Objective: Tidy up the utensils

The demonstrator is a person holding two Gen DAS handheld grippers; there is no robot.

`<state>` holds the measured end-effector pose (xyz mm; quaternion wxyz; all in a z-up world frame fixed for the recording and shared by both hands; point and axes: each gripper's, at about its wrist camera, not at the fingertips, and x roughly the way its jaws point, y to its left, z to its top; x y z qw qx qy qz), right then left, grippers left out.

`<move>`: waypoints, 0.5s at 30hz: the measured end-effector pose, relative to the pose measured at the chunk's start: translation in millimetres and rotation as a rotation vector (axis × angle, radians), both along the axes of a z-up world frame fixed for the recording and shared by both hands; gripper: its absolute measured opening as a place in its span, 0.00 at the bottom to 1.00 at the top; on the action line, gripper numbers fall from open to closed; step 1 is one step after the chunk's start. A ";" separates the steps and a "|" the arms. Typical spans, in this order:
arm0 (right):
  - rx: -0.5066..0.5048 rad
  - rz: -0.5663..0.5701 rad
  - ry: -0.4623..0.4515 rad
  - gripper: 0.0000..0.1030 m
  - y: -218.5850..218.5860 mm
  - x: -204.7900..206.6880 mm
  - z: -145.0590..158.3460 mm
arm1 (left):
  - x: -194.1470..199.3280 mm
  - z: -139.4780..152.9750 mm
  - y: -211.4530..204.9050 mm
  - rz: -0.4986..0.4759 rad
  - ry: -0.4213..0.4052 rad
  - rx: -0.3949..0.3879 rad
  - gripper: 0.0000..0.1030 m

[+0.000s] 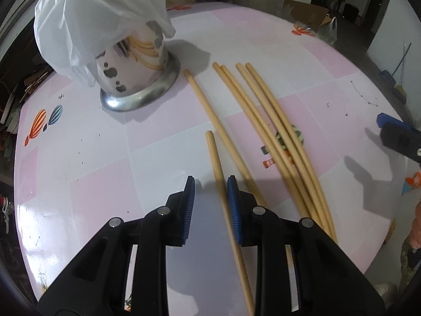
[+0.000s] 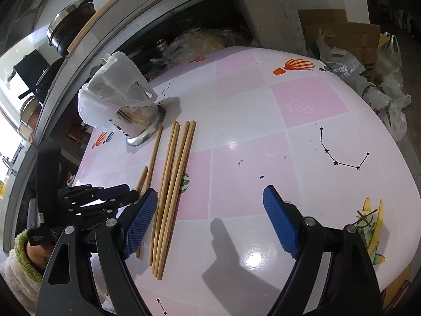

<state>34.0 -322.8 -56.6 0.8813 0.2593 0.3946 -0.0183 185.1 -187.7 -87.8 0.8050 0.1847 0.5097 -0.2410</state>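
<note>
Several long wooden chopsticks (image 1: 263, 110) lie side by side on the pink-and-white table (image 1: 92, 171), with one more (image 1: 205, 105) apart to their left. A further chopstick (image 1: 214, 158) runs between the fingers of my left gripper (image 1: 211, 194), close to the right pad with a clear gap to the left pad; the jaws are open. A metal holder (image 1: 131, 73) draped with a white plastic bag stands at the far left and has chopsticks inside. In the right wrist view my right gripper (image 2: 210, 200) stands wide open above bare table, just right of the chopsticks (image 2: 171, 184).
Cardboard boxes and plastic bags (image 2: 355, 39) pile up beyond the table's far right edge. Clutter and a dark pot (image 2: 71, 26) sit on a shelf behind the holder (image 2: 136, 129). A sleeve (image 2: 18, 263) shows behind the left gripper (image 2: 131, 196).
</note>
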 end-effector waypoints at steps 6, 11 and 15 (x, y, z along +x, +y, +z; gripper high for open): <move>0.001 -0.003 -0.001 0.79 -0.2 -0.2 0.3 | 11.0 -0.6 0.5 0.026 -0.009 0.000 0.24; -0.001 -0.003 -0.001 0.79 -0.4 -0.1 0.5 | 23.4 -0.5 -0.9 0.046 -0.002 -0.009 0.24; 0.000 -0.009 0.000 0.78 -2.9 -0.4 1.1 | 27.8 0.2 -0.7 0.057 0.000 -0.015 0.23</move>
